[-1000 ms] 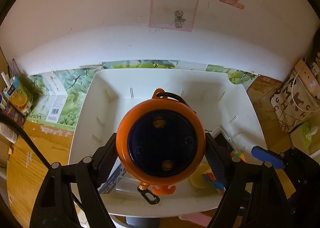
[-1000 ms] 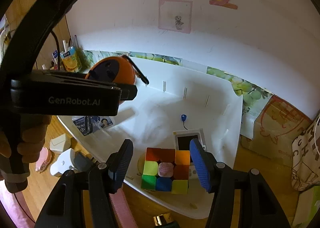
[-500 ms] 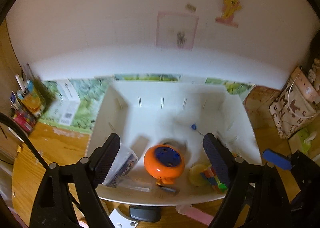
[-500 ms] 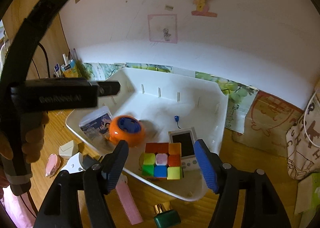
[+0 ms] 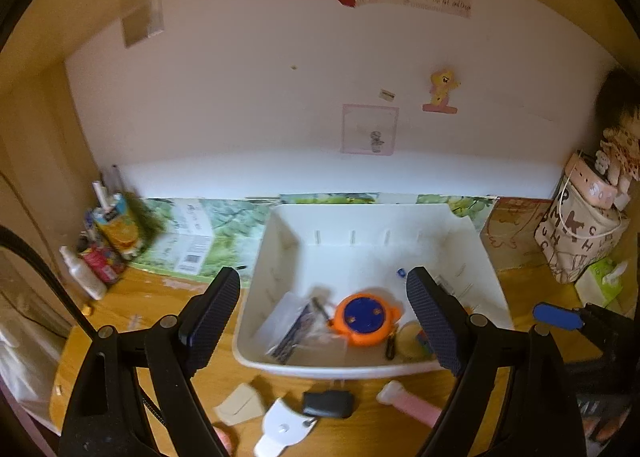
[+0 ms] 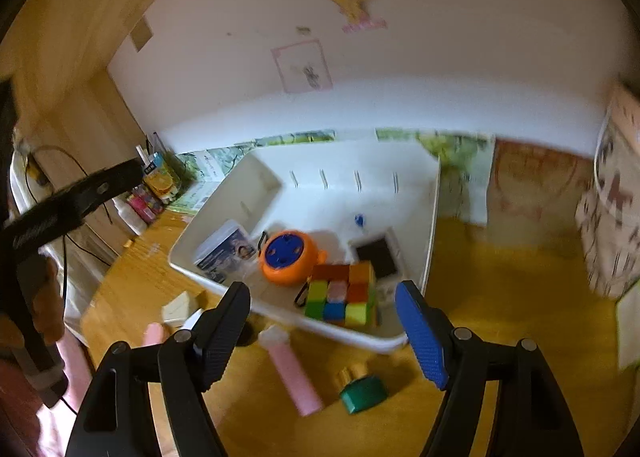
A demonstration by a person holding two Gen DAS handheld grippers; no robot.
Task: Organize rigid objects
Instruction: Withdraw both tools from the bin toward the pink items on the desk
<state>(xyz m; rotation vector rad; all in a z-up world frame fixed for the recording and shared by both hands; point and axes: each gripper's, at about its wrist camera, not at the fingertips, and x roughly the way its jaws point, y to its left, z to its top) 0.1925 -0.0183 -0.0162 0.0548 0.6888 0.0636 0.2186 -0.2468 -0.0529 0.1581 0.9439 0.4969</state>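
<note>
1. Left wrist view: the left gripper (image 5: 323, 303) has pulled up and back from the white bin (image 5: 280, 361) since a second ago, when it pinched the orange round toy (image 5: 366, 320). Its jaws now stand spread wide with nothing between them.
2. That toy now sits on the bin floor near the front wall, blue face up — a half second ago it was already there, and the camera has since risen further.
3. Right wrist view: the right gripper (image 6: 323, 327) has also drawn back; its jaws are spread and empty, hanging over the bin's front edge and the wooden desk (image 6: 500, 297).
4. Inside the bin: a clear plastic card box (image 6: 226, 253) at the left, the orange toy just beside it, a colour cube (image 6: 342, 293) against the front wall, and a small white screen device (image 6: 378, 257) touching the cube's far side. A tiny blue piece (image 6: 359, 219) lies apart, further back.
5. Outside, on the desk near the front wall: a pink bar (image 6: 292, 371), a green bottle with a gold cap (image 6: 362, 391), a cream box (image 5: 240, 405), and a black item (image 5: 328, 404) too blurred to name.
</note>
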